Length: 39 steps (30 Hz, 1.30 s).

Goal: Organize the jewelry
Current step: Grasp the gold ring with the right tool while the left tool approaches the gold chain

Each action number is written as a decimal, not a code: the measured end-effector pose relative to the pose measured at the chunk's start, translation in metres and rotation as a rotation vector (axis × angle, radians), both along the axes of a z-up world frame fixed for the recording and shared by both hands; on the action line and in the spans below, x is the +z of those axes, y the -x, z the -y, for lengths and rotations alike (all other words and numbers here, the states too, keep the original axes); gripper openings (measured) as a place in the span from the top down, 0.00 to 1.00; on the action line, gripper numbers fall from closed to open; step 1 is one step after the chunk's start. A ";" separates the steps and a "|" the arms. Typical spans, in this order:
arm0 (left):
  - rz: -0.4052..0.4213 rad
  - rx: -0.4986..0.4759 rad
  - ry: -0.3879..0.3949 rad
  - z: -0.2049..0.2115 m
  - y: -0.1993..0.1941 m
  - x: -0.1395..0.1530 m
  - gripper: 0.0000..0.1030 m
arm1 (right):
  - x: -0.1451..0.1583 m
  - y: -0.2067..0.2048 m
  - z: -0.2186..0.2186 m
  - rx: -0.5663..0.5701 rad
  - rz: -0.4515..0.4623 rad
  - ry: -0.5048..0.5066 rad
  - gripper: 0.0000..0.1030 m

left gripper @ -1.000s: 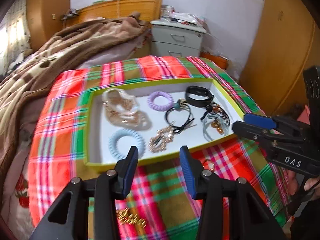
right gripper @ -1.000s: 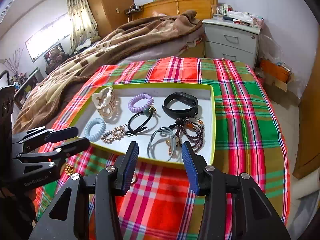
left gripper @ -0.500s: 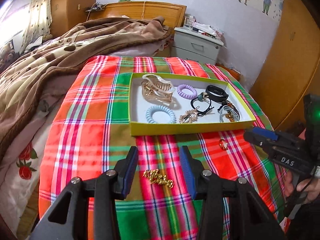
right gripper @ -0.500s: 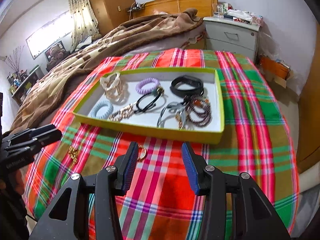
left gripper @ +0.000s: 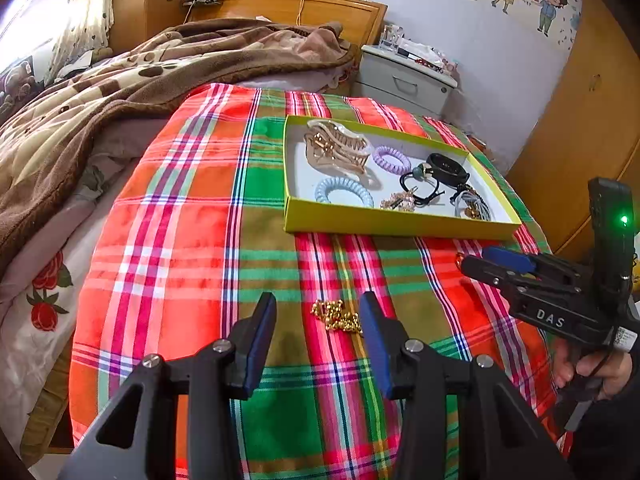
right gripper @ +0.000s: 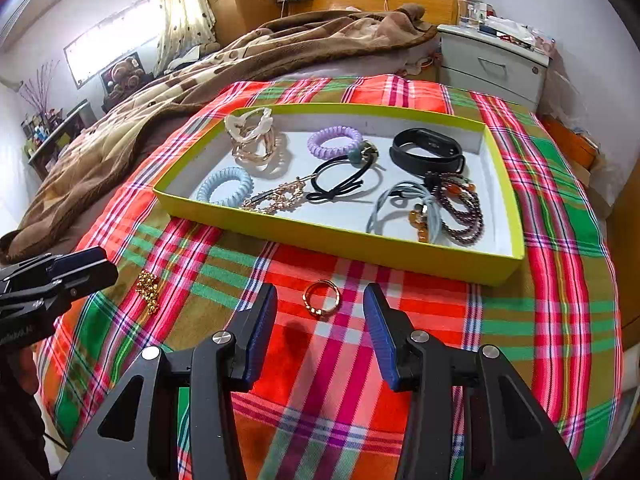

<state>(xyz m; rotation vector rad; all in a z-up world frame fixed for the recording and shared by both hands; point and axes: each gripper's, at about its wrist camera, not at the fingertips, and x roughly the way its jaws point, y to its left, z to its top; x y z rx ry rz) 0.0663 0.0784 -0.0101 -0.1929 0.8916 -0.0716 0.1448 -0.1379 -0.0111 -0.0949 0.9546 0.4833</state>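
While both tongs stand wide open and empty, the left gripper (left gripper: 318, 334) frames a crumpled gold chain (left gripper: 336, 315) on the plaid cloth (left gripper: 192, 216); the right gripper (right gripper: 320, 330) frames a thin gold ring (right gripper: 321, 299), the yellow tray (right gripper: 344, 242) at twelve o'clock.

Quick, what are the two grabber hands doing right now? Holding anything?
Left gripper: open, holding nothing, gold chain lying between its fingers.
Right gripper: open, holding nothing, gold ring lying between its fingers.

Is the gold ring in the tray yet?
Out. The gold ring lies on the plaid cloth, in front of the tray.
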 end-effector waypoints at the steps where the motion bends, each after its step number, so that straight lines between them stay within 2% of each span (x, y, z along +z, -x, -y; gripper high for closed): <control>1: -0.002 0.000 0.000 0.000 0.001 -0.001 0.56 | -0.001 0.000 -0.002 0.002 -0.001 0.011 0.55; 9: -0.012 -0.014 0.004 0.002 0.001 -0.005 0.56 | -0.008 -0.002 -0.011 0.007 -0.010 0.058 0.56; 16: -0.022 -0.027 0.014 0.004 0.001 -0.009 0.56 | -0.009 -0.001 -0.014 0.003 0.010 0.093 0.70; 20: -0.025 -0.033 0.013 0.007 0.000 -0.010 0.56 | -0.009 0.000 -0.016 0.011 0.019 0.107 0.73; 22: -0.027 -0.038 0.011 0.008 -0.001 -0.010 0.56 | -0.009 0.001 -0.015 0.011 0.020 0.105 0.78; 33: -0.053 -0.060 -0.007 0.017 -0.003 -0.016 0.56 | -0.007 0.003 -0.008 -0.003 0.029 0.069 0.78; 39: -0.067 -0.055 -0.062 0.024 -0.008 -0.021 0.56 | 0.001 0.005 -0.003 -0.009 0.045 0.044 0.78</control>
